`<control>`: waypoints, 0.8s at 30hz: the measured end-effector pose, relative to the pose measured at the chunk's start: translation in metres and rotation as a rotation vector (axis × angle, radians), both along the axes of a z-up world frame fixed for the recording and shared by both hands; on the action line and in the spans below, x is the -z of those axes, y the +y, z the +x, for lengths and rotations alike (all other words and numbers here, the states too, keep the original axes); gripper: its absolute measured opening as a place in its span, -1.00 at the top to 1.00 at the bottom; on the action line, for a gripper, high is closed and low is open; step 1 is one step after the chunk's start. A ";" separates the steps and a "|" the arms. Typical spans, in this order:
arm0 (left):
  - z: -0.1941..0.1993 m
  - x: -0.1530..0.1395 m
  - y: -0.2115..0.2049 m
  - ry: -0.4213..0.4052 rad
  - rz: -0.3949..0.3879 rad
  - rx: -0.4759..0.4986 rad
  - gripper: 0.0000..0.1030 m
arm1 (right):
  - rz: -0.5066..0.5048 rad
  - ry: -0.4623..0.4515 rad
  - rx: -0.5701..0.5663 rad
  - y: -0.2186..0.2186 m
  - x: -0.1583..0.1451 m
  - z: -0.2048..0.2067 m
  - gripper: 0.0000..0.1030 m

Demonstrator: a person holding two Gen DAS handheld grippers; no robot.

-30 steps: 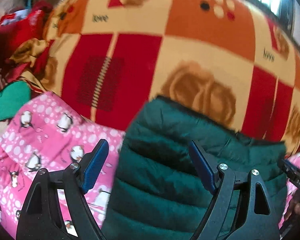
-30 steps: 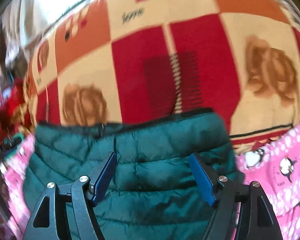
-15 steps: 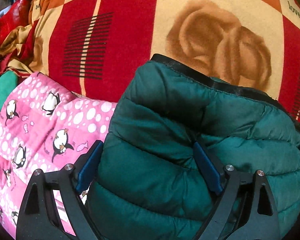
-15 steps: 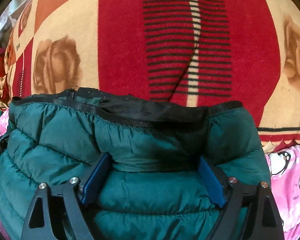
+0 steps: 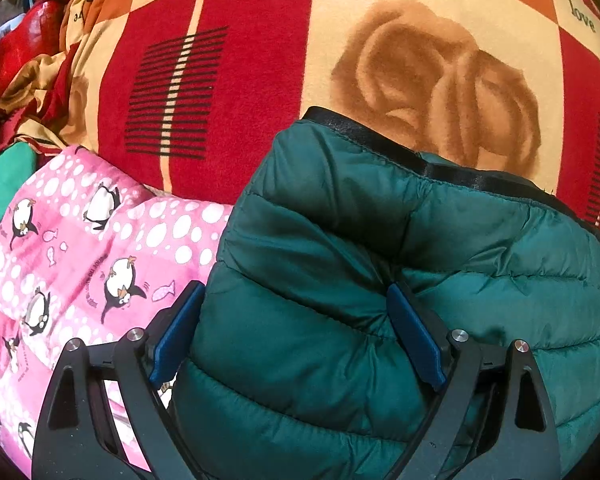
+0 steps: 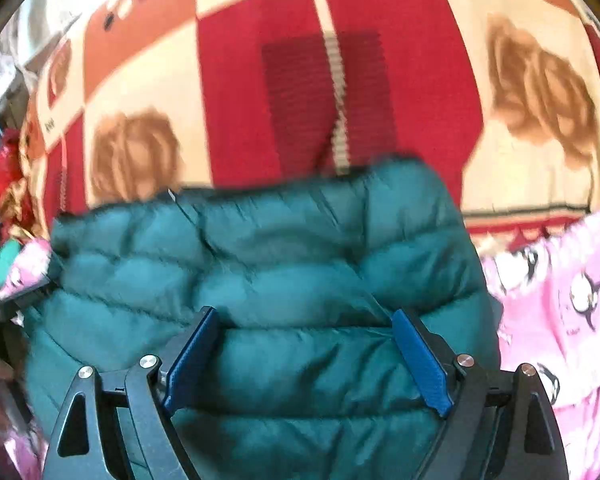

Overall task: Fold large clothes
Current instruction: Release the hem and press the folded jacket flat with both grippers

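Observation:
A dark green quilted puffer jacket (image 5: 380, 248) lies folded on a red, orange and cream blanket; it also shows in the right wrist view (image 6: 284, 264). My left gripper (image 5: 296, 328) is open wide, its blue pads pressed down on either side of a bulge at the jacket's left end. My right gripper (image 6: 304, 348) is open, its pads apart just above the jacket's puffy surface. A black hem band (image 5: 400, 152) runs along the jacket's far edge.
A pink penguin-print garment (image 5: 80, 248) lies left of the jacket and also shows in the right wrist view (image 6: 560, 300) on the right. The rose-patterned blanket (image 5: 236, 80) spreads beyond. Rumpled red and green clothes (image 5: 8, 80) are piled far left.
Both grippers came down onto the jacket half a second ago. The left one stays pressed there; the right one has pulled back, and its view is blurred with motion.

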State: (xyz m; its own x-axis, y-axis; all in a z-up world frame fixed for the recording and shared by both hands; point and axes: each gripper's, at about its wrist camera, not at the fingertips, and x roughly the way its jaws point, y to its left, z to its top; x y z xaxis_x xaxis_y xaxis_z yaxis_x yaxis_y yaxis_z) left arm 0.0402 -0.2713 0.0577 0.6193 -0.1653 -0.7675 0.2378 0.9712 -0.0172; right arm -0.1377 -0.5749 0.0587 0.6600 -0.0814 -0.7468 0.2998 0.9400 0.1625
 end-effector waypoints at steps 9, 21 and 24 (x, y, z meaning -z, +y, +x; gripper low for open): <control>-0.014 -0.001 0.006 -0.044 -0.021 -0.010 -0.77 | 0.016 -0.040 0.018 0.002 -0.013 -0.013 -0.69; -0.028 -0.005 0.014 -0.053 -0.028 -0.021 -0.77 | -0.033 0.004 0.012 0.011 0.001 -0.050 -0.70; -0.036 -0.008 0.016 -0.055 -0.022 -0.021 -0.77 | -0.035 0.017 0.021 0.013 0.006 -0.042 -0.72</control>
